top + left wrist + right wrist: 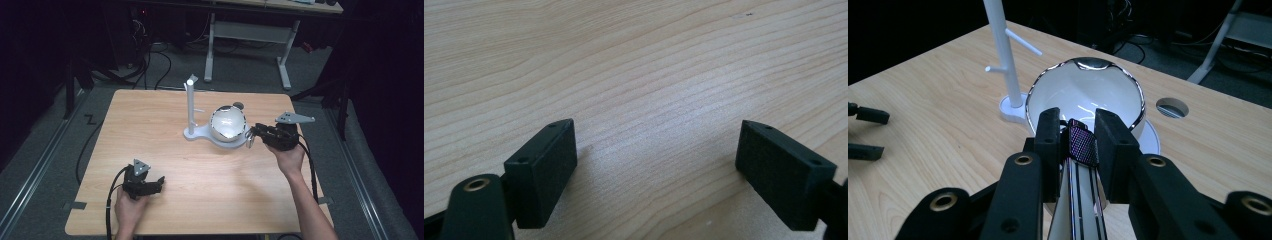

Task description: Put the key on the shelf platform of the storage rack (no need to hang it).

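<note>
A white cup [228,123] with a shiny chrome rim hangs tilted over the round base [200,134] of a white peg stand [191,107]. My right gripper [251,136] comes in from the cup's right and is shut on the cup's handle. In the right gripper view the two pads [1115,145] clamp the striped handle [1082,145], with the cup's white inside [1083,95] just beyond and the peg stand [1000,50] to its left. My left gripper [160,183] rests low at the front left of the table, open, with bare wood between its jaws [659,135].
The wooden table [150,130] has a round cable hole [238,105] behind the cup. A dark floor with cables and a white-legged desk [285,60] lie beyond the far edge. Bare wood lies between the two grippers.
</note>
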### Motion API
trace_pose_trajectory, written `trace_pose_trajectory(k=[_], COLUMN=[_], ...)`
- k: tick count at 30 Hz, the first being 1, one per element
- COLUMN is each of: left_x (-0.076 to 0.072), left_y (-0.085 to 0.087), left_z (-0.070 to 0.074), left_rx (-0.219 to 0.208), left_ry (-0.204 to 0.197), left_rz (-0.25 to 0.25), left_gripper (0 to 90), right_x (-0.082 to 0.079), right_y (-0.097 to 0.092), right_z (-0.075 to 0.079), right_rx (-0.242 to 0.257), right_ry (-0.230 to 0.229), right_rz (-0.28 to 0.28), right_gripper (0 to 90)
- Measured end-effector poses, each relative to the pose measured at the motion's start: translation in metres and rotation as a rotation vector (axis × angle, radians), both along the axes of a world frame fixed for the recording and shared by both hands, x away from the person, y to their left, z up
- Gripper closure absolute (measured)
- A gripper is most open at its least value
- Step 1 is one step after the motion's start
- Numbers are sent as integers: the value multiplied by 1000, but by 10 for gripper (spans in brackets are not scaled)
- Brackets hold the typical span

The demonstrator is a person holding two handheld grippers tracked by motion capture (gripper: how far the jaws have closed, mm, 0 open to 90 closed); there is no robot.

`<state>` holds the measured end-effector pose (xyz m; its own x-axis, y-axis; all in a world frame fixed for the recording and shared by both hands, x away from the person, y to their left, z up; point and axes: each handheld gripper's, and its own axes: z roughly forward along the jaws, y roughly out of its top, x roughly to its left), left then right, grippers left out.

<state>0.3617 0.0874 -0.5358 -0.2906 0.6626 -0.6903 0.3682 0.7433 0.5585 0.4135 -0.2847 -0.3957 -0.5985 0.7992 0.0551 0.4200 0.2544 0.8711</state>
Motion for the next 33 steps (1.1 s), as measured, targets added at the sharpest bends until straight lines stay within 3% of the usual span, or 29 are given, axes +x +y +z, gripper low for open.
trace_pose_trajectory(k=[24,33], left_x=[0,0], left_y=[0,0], left_z=[0,0], left_rx=[3,2], left_ry=[-3,-3], left_rz=[-7,-6], left_gripper=[169,169], right_x=[43,59], right_y=[25,34], right_z=[14,8], right_rx=[-11,-10], right_ry=[-14,3], right_rz=[-19,-36], right_gripper=[741,740])
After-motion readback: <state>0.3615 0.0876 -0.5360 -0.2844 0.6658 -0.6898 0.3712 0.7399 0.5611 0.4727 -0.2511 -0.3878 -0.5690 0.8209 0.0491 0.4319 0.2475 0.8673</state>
